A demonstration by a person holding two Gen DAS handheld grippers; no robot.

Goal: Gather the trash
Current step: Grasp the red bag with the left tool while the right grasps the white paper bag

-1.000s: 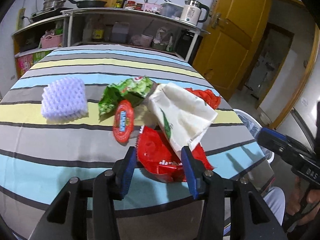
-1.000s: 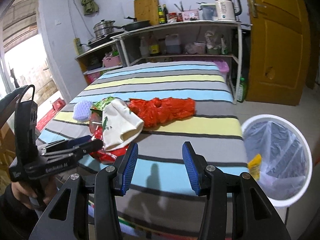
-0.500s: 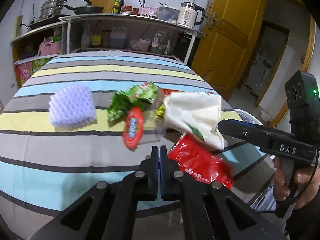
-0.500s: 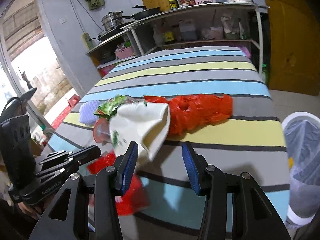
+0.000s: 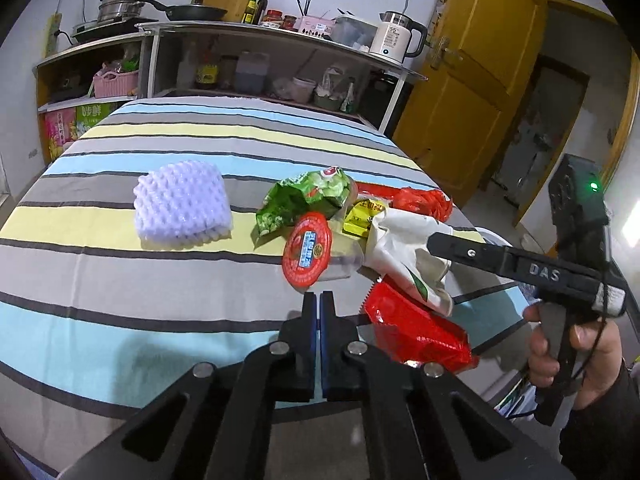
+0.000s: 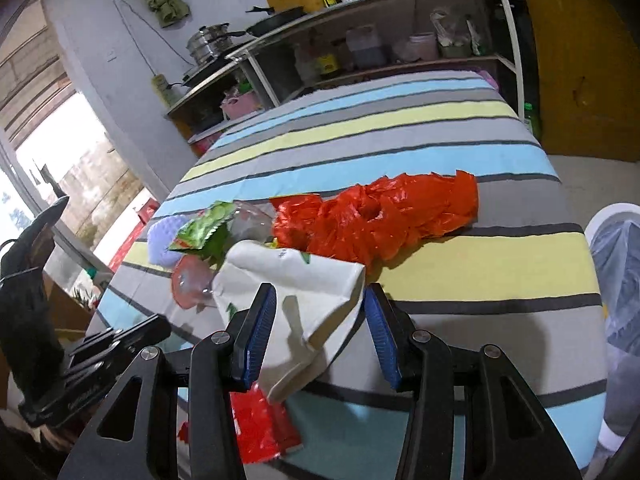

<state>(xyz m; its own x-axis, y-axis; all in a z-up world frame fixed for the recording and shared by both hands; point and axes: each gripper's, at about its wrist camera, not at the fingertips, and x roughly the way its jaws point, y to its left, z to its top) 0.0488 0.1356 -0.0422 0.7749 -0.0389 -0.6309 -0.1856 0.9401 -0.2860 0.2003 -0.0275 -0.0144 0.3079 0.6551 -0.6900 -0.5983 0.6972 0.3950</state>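
Trash lies in a heap on the striped table point(image 5: 100, 280). My left gripper point(image 5: 320, 308) is shut, and I see nothing between its pads. The red snack wrapper point(image 5: 416, 332) lies just right of it, at the table's near edge. My right gripper point(image 6: 316, 300) is open, its fingers on either side of the near corner of the white paper bag point(image 6: 304, 280) without pressing on it. In the left wrist view the right gripper point(image 5: 440, 270) reaches in from the right over the same white paper bag point(image 5: 404, 248).
A red-lidded clear cup point(image 5: 307, 252), a green snack bag point(image 5: 304, 200), a yellow packet point(image 5: 362, 216) and white foam netting point(image 5: 182, 204) lie nearby. A crumpled orange-red plastic bag point(image 6: 380, 216) lies behind the paper bag. A lined white bin point(image 6: 616, 264) stands right of the table.
My left gripper went from open to shut; the red wrapper that lay between its fingers now lies to its right. My right gripper came down over the white bag, still open.
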